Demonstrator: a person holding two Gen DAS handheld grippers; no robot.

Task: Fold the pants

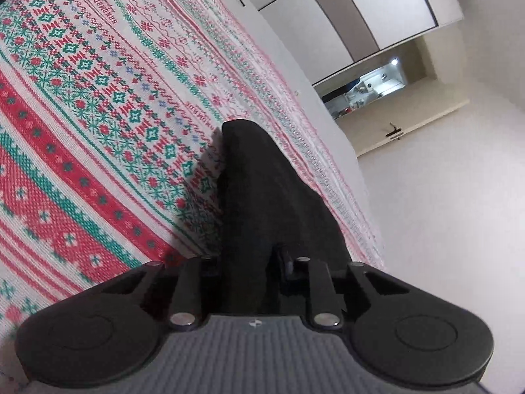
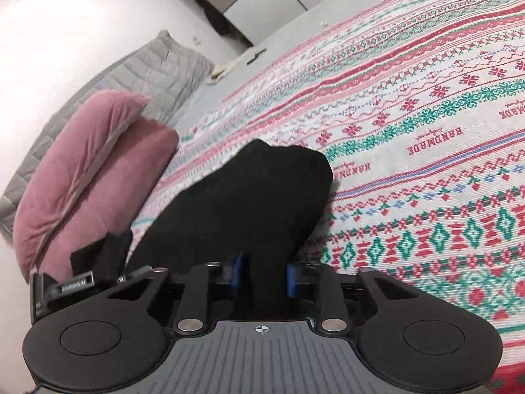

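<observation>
The black pants lie on the bed, bunched into a dark ridge that runs away from my left claw across the patterned bedspread, ending in a rounded tip partway up the bed. From my right side the same pants show as a broad black mound rising just ahead of my right claw, its far edge resting on the bedspread. My right claw is closed narrow on the cloth: the blue pads press on a pinch of black fabric from both sides. My left claw also has the fabric running between its fingers, one dark finger showing against the cloth, but the black on black hides the other side and I cannot tell whether it truly grips. The bedspread is woven in red, green and white bands of stars and diamonds, with the word HANDMADE repeated in red. To the left of my right claw a pink pillow lies at the bed's edge, with a grey quilted pillow behind it. Beyond the bed on my left side stand pale wardrobe doors and a plain wall.
</observation>
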